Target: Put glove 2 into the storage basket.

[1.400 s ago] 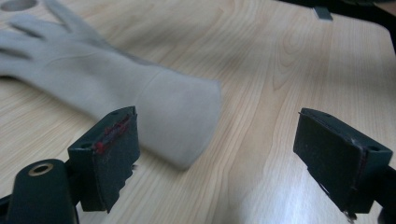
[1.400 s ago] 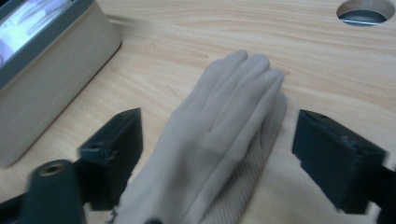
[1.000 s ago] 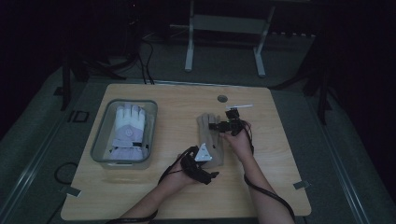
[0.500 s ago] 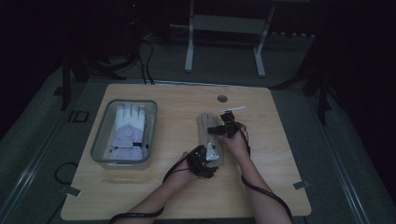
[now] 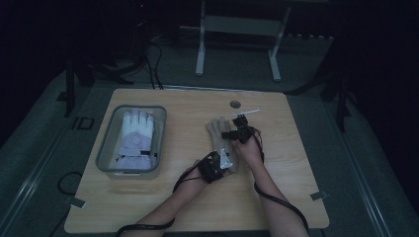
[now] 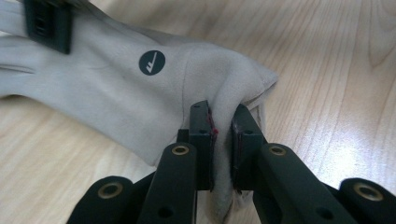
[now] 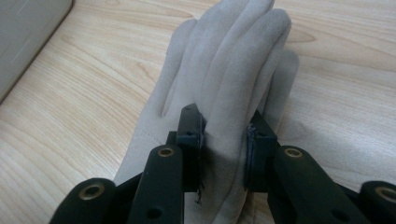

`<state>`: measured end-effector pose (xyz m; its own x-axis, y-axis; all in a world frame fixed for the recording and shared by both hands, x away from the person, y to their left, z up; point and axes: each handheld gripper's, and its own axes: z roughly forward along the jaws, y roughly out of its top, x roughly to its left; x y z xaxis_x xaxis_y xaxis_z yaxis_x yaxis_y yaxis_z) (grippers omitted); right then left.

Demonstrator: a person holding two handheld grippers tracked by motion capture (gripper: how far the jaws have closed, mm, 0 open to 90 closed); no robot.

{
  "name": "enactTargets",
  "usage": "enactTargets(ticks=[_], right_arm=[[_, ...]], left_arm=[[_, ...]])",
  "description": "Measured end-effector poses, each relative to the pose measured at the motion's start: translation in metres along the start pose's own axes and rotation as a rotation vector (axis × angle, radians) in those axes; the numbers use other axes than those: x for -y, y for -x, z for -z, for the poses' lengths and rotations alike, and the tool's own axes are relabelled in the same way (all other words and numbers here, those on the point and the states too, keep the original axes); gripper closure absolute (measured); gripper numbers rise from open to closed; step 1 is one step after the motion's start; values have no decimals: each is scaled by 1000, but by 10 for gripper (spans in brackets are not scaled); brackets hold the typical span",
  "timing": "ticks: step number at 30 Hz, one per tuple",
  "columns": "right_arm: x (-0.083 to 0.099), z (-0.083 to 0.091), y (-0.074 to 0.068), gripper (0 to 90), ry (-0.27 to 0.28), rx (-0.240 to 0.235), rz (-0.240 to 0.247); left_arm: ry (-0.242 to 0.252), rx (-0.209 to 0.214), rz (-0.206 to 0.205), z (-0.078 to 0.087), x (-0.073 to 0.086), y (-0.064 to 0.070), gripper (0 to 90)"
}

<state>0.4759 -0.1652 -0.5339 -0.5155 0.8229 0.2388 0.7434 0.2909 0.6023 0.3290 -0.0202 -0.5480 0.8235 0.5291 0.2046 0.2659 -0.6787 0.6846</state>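
Note:
A beige glove (image 5: 221, 138) lies flat on the wooden table (image 5: 163, 202), its fingers pointing away from me. My left gripper (image 5: 220, 164) is shut on a fold of the glove (image 6: 116, 88) near its cuff edge, beside a round dark logo (image 6: 152, 62). My right gripper (image 5: 233, 131) is shut on the side of the glove (image 7: 219, 70), pinching the cloth below its fingers. A second, white glove (image 5: 136, 136) lies in the clear bin (image 5: 104, 148) at the left.
A round hole (image 5: 235, 104) and a small white strip (image 5: 250, 112) sit on the table behind the beige glove. Cables trail from both grippers over the table's near edge. A metal stand (image 5: 237, 29) is on the floor beyond.
My left gripper has slid forward onto the glove's cuff and closed on it. The right gripper has stayed by the glove's finger end.

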Motion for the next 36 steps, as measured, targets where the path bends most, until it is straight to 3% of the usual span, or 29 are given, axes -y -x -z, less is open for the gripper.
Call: enactTargets(ticks=[4,12,17,21,28,36], right_arm=[[0,3,-2,733,21,-28,-22],[-11,19,-23,736,63,-72,7],[-24,34,-40,736,111,-101,31],[-33,38,-53,736,117,-120,44],[-49,39,-81,736,123,-129,95],[-68,34,-111,736,134,-156,139]], left_arm=[[-6,-21,-24,12,-1,2,828],[12,-73,-35,39,-10,5,837],[30,-84,-19,66,-11,-6,839],[39,-98,-16,82,-10,-12,839],[29,-135,-20,101,0,-19,840],[32,-168,16,128,16,-36,839]])
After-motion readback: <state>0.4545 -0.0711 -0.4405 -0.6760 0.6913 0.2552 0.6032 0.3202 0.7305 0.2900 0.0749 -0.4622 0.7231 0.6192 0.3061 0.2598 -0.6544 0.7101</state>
